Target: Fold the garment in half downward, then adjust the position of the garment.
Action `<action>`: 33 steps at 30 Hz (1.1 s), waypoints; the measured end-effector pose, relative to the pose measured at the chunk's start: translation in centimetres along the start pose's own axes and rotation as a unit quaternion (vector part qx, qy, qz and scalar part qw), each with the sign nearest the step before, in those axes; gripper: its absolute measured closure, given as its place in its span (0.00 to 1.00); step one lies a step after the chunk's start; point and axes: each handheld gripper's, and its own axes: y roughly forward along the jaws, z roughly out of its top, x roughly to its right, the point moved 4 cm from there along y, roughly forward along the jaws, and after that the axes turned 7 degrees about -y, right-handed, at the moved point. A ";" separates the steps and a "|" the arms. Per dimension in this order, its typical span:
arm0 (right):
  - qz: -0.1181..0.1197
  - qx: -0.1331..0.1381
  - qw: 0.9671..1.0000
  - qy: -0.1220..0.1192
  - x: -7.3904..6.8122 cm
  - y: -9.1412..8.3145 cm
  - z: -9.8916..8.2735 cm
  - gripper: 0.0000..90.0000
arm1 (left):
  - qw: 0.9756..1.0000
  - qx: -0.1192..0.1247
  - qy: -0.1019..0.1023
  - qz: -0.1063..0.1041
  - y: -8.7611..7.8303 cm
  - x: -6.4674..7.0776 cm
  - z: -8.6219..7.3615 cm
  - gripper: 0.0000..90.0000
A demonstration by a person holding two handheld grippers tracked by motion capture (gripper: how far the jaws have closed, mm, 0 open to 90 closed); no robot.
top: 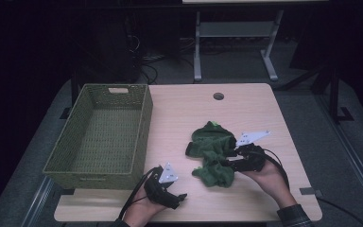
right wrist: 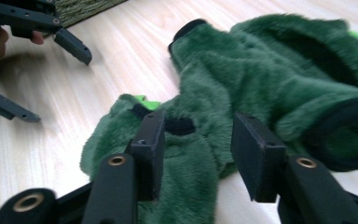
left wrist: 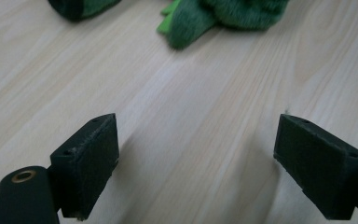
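1. The green fleece garment (top: 212,153) lies crumpled on the wooden table (top: 260,109), right of centre and well apart from the woven basket (top: 99,137) on the left side. Its black-trimmed cuffs and a bright green tab stick out loosely.
2. The right gripper (right wrist: 198,140) sits at the garment's near right edge with its jaws partly apart; fleece bulges between them, yet the pads do not look pressed on it. If the hand lifts now, the fabric could slip out and stay on the table.
3. A pinch on just one thin fold could let the rest unroll and drag, snagging a sleeve on the table's edge or the basket's rim.
4. The left gripper (left wrist: 196,158) hovers low over bare wood near the front edge, jaws spread wide and holding nothing. Should it reach in, the two grippers might collide over the bundle.
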 end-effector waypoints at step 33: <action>-0.047 0.034 0.998 0.016 5.0 -1.5 2.5 0.52 | 0.998 0.066 -0.011 0.006 0.9 -4.7 10.0 0.25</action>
